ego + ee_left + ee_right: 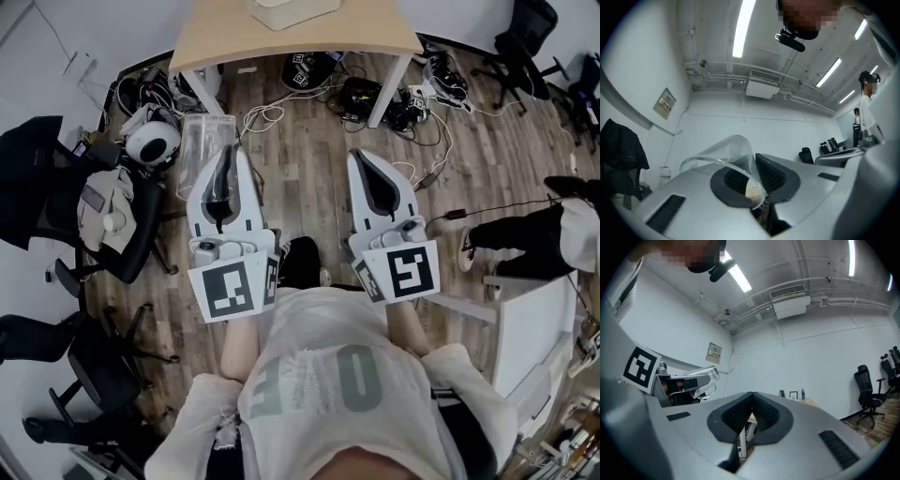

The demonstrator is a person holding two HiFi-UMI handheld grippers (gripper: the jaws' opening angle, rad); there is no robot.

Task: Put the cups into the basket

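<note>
A clear plastic cup is pinched by its wall in my left gripper, held out in front of me above the wooden floor. In the left gripper view the cup curves up over the left jaw and its wall is squeezed between the dark pads. My right gripper is beside it to the right, shut with nothing between its jaws. In the right gripper view the right gripper has its pads pressed together, and the cup shows at the left. No basket is in view.
A wooden table with white legs stands ahead, with a pale object on its far part. Cables and boxes lie on the floor under it. Office chairs stand at the left. Another person stands at the right.
</note>
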